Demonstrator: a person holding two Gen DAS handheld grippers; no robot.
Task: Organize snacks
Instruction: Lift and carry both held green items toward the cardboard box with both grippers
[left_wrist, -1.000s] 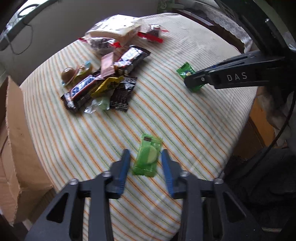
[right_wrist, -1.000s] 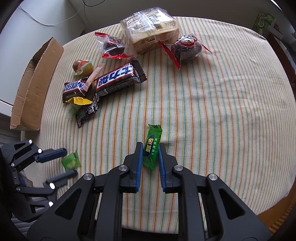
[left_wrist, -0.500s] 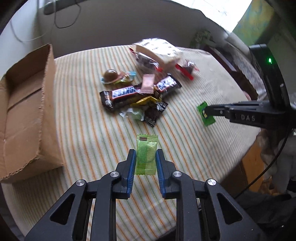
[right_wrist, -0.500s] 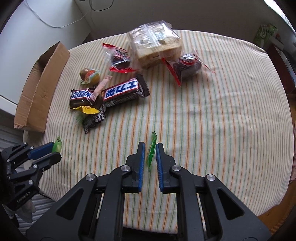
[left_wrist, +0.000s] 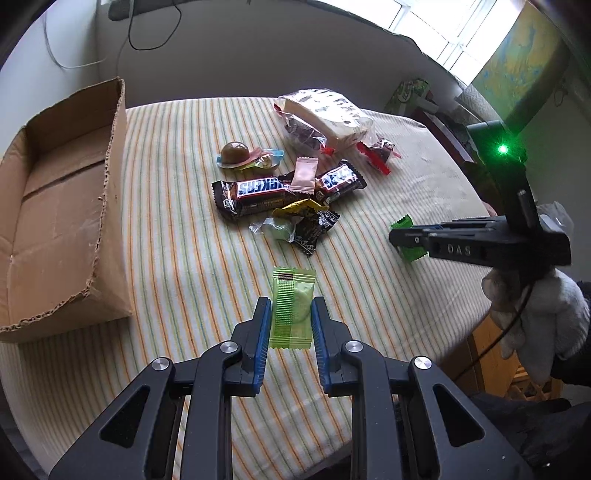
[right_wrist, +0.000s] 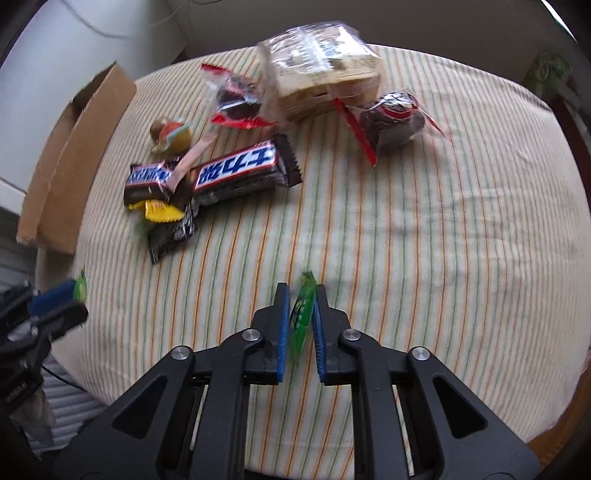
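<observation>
My left gripper (left_wrist: 289, 314) is shut on a light green snack packet (left_wrist: 291, 308) and holds it above the striped tablecloth (left_wrist: 192, 258). My right gripper (right_wrist: 300, 306) is shut on a dark green candy wrapper (right_wrist: 301, 314), held edge-on above the cloth; it also shows in the left wrist view (left_wrist: 406, 240) at the right. An open cardboard box (left_wrist: 59, 206) sits at the left table edge. The left gripper shows blurred at the lower left of the right wrist view (right_wrist: 70, 299).
A pile of snacks lies mid-table: Snickers bars (left_wrist: 258, 192), a pink packet (left_wrist: 304, 175), yellow and black wrappers (left_wrist: 312, 221). A bagged bread pack (left_wrist: 325, 114) and red-trimmed cake bags (right_wrist: 391, 122) lie at the far side. The table edge drops off at right.
Both grippers have lifted their green packets off the cloth. The left gripper closed on its packet and swung round toward the cardboard box; the right gripper moved forward, turning its wrapper edge-on.
</observation>
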